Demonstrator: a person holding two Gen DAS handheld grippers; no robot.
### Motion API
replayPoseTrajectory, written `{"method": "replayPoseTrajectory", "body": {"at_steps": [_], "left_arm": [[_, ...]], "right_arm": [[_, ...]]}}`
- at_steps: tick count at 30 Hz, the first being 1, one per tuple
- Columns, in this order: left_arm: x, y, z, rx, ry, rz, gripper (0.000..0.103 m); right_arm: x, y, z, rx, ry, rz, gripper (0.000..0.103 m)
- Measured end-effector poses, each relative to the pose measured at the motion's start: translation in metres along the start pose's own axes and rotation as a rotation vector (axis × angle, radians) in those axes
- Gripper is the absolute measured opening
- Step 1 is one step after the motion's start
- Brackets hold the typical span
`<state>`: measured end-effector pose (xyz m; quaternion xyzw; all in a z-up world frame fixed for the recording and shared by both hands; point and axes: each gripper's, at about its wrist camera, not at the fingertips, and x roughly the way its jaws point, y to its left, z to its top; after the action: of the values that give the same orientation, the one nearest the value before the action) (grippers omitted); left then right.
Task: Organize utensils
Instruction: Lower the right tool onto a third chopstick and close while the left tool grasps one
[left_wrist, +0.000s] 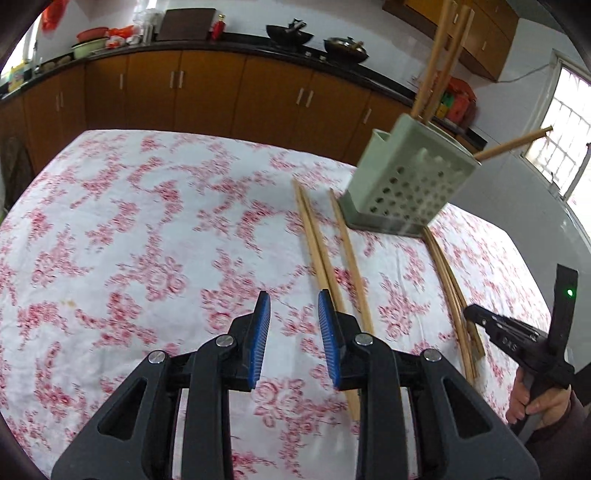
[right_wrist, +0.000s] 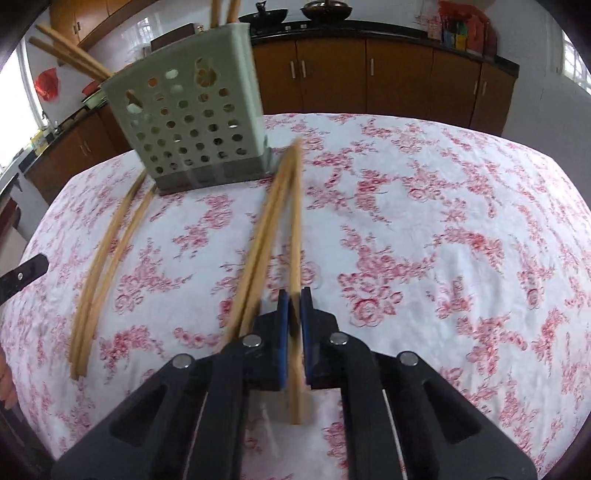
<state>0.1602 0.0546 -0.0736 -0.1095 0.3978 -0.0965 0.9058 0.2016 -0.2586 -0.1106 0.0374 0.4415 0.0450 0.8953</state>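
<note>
A pale green perforated utensil holder (left_wrist: 410, 177) stands on the floral tablecloth with several wooden chopsticks upright in it; it also shows in the right wrist view (right_wrist: 195, 118). Loose chopsticks (left_wrist: 321, 258) lie on the cloth in front of it, and a curved bundle (left_wrist: 454, 291) lies to the right. My left gripper (left_wrist: 293, 325) is open and empty, just left of the loose chopsticks. My right gripper (right_wrist: 294, 310) is shut on one chopstick (right_wrist: 295, 221), beside two others (right_wrist: 262, 236) on the cloth. Its body shows in the left wrist view (left_wrist: 517, 339).
The table (right_wrist: 443, 221) is covered with a white and red floral cloth. Another curved chopstick bundle (right_wrist: 107, 258) lies left of my right gripper. Brown kitchen cabinets (left_wrist: 207, 88) with woks and bowls on the counter run behind the table. A window (left_wrist: 565, 129) is at the right.
</note>
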Motion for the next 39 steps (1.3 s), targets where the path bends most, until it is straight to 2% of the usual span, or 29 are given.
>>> {"method": "replayPoseTrajectory", "body": {"at_steps": [4, 8, 16, 23, 27, 31, 35, 39], "left_arm": [[0.009, -0.011, -0.004, 0.021, 0.027, -0.03, 0.027], [0.018, -0.023, -0.01, 0.061, 0.061, -0.028, 0.027], [0.035, -0.035, -0.018, 0.108, 0.115, 0.033, 0.017], [0.037, -0.035, -0.014, 0.112, 0.106, 0.081, 0.013], [0.045, -0.04, -0.011, 0.122, 0.092, 0.118, 0.009], [0.053, -0.027, 0.002, 0.096, 0.081, 0.158, 0.007], [0.057, 0.005, 0.022, 0.024, 0.067, 0.214, 0.007], [0.061, 0.032, 0.037, -0.018, 0.063, 0.215, 0.007]], "right_arm": [[0.001, -0.027, 0.006, 0.095, -0.018, -0.094, 0.008], [-0.001, -0.046, 0.006, 0.156, -0.021, -0.112, 0.008], [-0.001, -0.043, 0.005, 0.124, -0.03, -0.125, 0.008], [0.001, -0.04, 0.005, 0.107, -0.034, -0.131, 0.008], [0.003, -0.034, 0.007, 0.083, -0.035, -0.127, 0.012], [0.007, -0.028, 0.012, 0.039, -0.037, -0.127, 0.009], [0.013, -0.035, 0.022, 0.053, -0.043, -0.11, 0.008], [0.021, -0.043, 0.033, 0.074, -0.048, -0.121, 0.008]]}}
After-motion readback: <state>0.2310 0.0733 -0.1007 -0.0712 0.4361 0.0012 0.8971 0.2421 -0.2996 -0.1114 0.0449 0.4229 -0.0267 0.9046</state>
